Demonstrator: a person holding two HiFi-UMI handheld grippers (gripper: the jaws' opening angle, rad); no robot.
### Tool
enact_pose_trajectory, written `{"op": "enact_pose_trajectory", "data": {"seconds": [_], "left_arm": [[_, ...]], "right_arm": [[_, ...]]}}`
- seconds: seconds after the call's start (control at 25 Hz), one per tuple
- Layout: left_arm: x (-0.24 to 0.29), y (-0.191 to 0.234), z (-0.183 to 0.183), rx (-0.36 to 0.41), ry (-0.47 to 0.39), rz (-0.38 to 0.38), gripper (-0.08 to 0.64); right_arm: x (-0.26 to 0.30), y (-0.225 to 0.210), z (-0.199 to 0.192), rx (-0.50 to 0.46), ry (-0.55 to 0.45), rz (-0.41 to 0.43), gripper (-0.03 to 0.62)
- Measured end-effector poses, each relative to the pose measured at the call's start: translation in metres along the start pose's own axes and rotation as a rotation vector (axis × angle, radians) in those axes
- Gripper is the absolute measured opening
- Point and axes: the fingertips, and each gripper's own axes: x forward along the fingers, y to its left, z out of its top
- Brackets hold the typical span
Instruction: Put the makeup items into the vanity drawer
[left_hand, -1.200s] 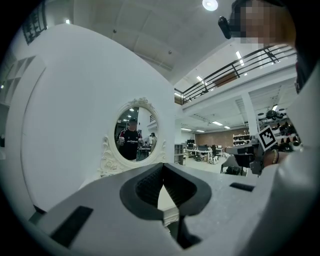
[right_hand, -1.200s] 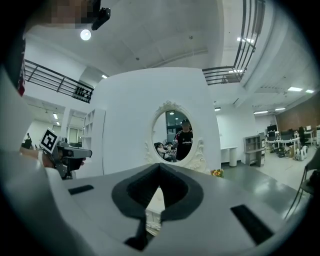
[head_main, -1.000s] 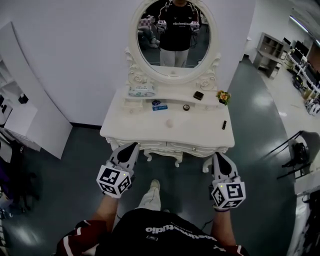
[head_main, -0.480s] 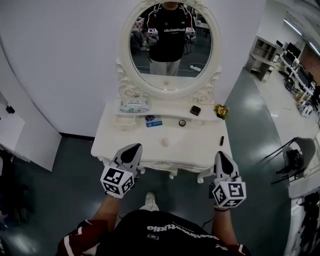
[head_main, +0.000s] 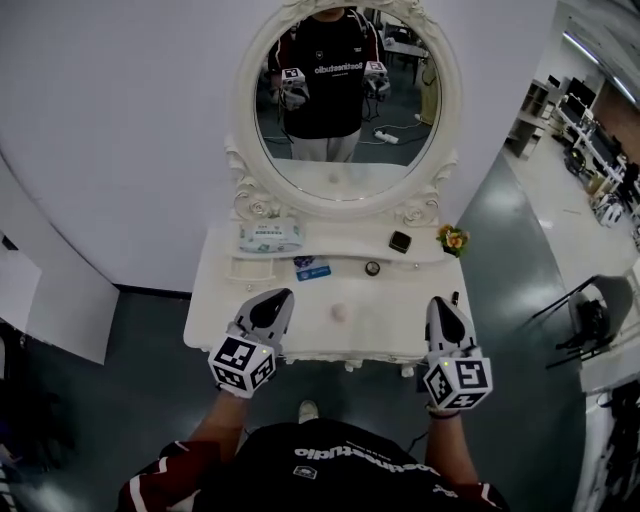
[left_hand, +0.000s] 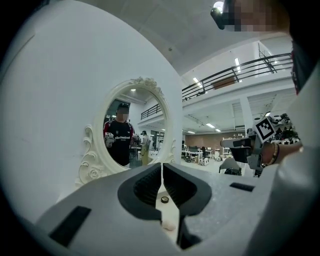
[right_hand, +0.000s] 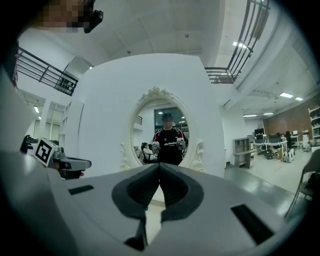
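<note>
White carved vanity top (head_main: 390, 312) bearing black square compact (head_main: 400, 241), round black jar (head_main: 372, 268), pale sponge (head_main: 340, 313) — left gripper (head_main: 283, 294), right gripper (head_main: 440, 301) closed, empty.

The person now stands closer to the white carved vanity surface (head_main: 385, 322) than a second ago. The left gripper (head_main: 278, 298) and right gripper (head_main: 441, 302) now reach over its front edge instead of stopping short, and the oval white-framed mirror (head_main: 345, 100) looks larger.
</note>
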Motion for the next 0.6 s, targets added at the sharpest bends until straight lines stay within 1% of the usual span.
{"op": "enact_pose_trajectory", "data": {"seconds": [0.2,0.48,0.6], "left_arm": [[0.021,0.013,-0.008,0.003,0.013,-0.045,0.006],[0.048,0.016,-0.022,-0.012,0.031,-0.071,0.006],[0.059,0.019,-0.032,-0.052,0.046,-0.079,0.008]], "right_arm": [[0.016,0.002,0.000,0.006,0.001,-0.025,0.003],[0.035,-0.005,-0.008,0.015,0.024,-0.024,0.003],[0.044,-0.010,-0.011,0.018,0.033,-0.013,0.003]]}}
